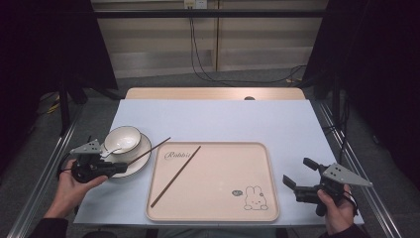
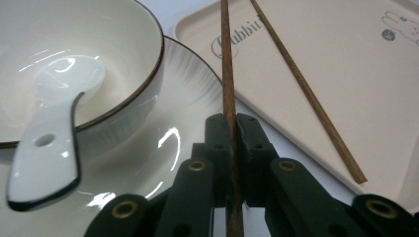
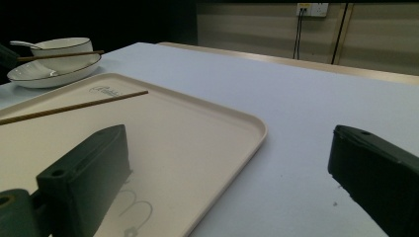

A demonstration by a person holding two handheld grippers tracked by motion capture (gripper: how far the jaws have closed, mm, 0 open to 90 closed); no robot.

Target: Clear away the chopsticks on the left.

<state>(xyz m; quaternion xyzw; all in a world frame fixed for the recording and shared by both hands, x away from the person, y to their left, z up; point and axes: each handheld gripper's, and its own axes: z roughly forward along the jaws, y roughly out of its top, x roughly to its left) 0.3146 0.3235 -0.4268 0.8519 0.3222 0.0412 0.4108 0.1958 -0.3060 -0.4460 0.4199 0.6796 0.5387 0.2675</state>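
Note:
My left gripper (image 1: 120,167) is shut on a brown chopstick (image 1: 151,148). That stick slants up over the white plate (image 1: 141,161) toward the beige tray (image 1: 218,208). In the left gripper view the jaws (image 2: 230,123) pinch the held chopstick (image 2: 226,59) near its lower end. A second chopstick (image 1: 176,176) lies diagonally on the tray. A white bowl (image 1: 124,136) stands on the plate with a white spoon (image 2: 49,133) resting in it. My right gripper (image 1: 297,170) stands open, right of the tray, with nothing between its fingers (image 3: 99,163).
The tray has a rabbit drawing (image 1: 255,197) at its near right corner. The pale blue table top (image 1: 223,119) runs bare behind the tray. Beyond it are a wooden strip (image 1: 213,93) and cables (image 1: 198,59) on the floor.

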